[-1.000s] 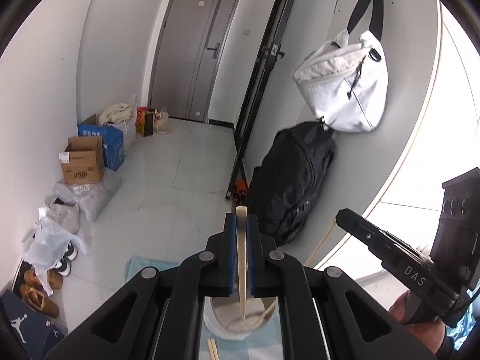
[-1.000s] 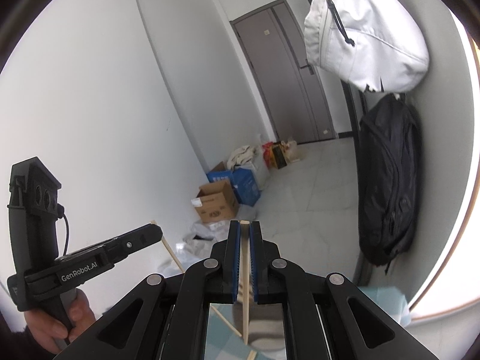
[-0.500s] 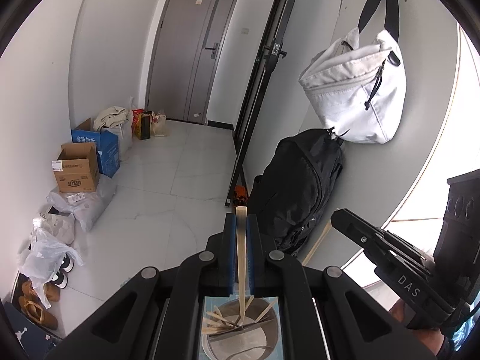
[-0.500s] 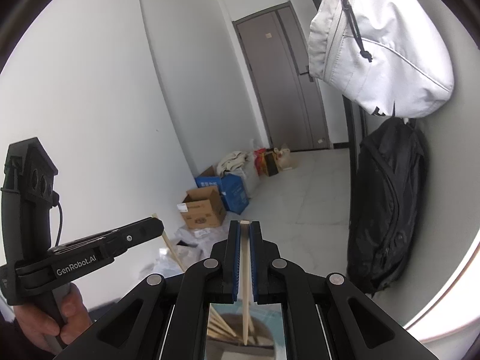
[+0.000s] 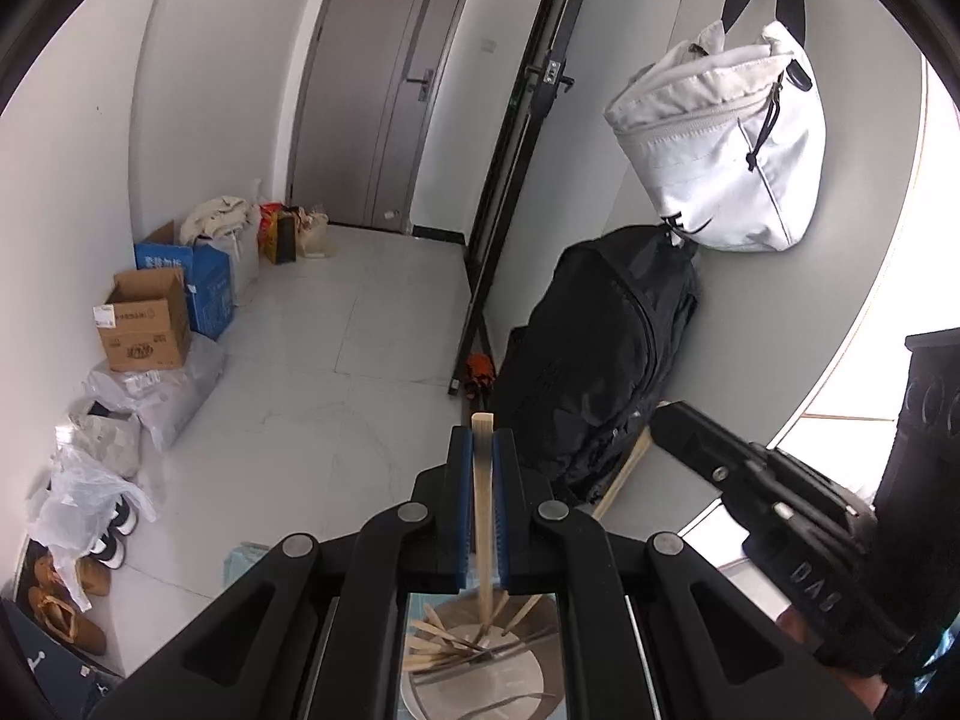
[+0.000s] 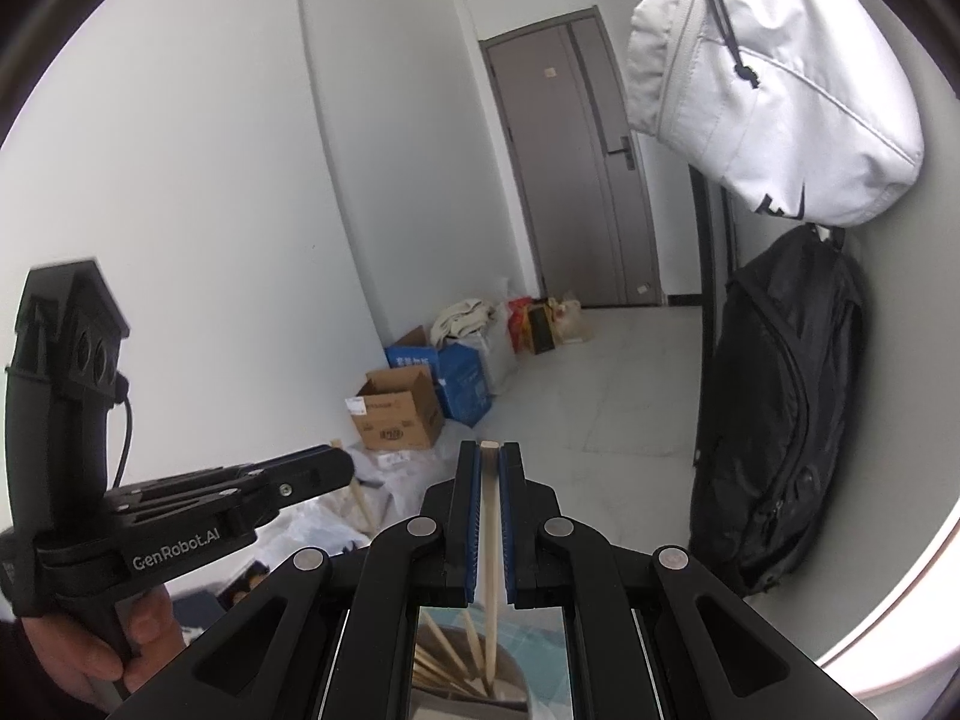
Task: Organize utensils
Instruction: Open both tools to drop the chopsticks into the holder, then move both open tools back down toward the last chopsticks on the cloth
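Jaws of left gripper (image 5: 480,438) clenched on one wooden chopstick (image 5: 482,498), held near upright between the blue pads (image 5: 459,504); its lower end dips into a round metal container (image 5: 480,669) directly below, at 6 o'clock of the gripper. More chopsticks (image 5: 438,639) lie fanned inside that container, leaning toward 9 o'clock.

Right gripper (image 6: 489,450) likewise clamped on a second chopstick (image 6: 490,540), its tip reaching down among the sticks in the same container (image 6: 516,690). Each gripper shows in the other's view: the right one at 4 o'clock of the left wrist view with a chopstick (image 5: 624,471) slanting from it, the left one at 8 o'clock of the right wrist view, gripped by a hand (image 6: 90,654) around its handle.

Surroundings: black backpack (image 5: 600,354) against the wall at 2 o'clock of the left gripper, white bag (image 5: 726,168) hanging above it. Cardboard box (image 5: 144,330), blue box (image 5: 204,288), plastic bags (image 5: 90,492) and shoes (image 5: 66,612) line the wall from 8 to 10 o'clock. Grey door (image 5: 384,90) at 12 o'clock, far end.

Both grippers point forward and somewhat downward, side by side above the container. Tiled floor (image 5: 360,348) ahead is open between the boxes and the backpack. A blue-patterned cloth (image 5: 243,564) edge shows under the container.
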The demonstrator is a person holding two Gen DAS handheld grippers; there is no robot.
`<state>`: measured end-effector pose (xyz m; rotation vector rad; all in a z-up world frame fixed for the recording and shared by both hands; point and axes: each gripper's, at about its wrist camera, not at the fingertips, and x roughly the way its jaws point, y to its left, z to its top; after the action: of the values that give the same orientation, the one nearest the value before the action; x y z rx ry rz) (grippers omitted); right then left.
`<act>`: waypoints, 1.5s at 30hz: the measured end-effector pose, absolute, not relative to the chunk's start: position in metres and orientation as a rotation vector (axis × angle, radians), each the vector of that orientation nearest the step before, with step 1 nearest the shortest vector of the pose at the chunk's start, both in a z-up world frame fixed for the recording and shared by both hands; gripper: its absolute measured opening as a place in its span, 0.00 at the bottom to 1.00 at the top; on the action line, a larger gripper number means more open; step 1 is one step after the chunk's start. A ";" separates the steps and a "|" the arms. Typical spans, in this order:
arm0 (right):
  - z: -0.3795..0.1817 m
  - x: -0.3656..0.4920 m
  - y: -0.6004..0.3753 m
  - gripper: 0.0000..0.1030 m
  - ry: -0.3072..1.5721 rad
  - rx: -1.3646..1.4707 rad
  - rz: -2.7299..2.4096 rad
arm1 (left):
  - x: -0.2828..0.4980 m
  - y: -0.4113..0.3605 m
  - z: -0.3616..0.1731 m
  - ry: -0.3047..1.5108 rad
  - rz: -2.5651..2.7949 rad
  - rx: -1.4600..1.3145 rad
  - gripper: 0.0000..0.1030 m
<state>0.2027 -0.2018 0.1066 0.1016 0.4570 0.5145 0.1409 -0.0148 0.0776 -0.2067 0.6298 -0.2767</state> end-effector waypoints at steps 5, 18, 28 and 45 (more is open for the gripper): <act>0.090 0.203 -0.200 0.07 0.504 0.111 0.532 | 0.144 -0.017 0.069 0.675 -0.319 -0.202 0.02; 0.061 0.198 -0.215 0.17 0.630 0.244 0.552 | 0.140 0.006 0.060 0.777 -0.348 -0.316 0.21; 0.073 0.169 -0.226 0.38 0.622 0.285 0.519 | 0.116 0.017 0.069 0.732 -0.259 -0.317 0.43; 0.099 0.100 -0.215 0.66 0.556 0.225 0.536 | 0.054 0.023 0.083 0.621 -0.151 -0.245 0.67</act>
<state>0.0996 -0.2149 0.0990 0.2246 0.5559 0.5356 0.0536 0.0235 0.0826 -0.2450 0.6210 -0.1515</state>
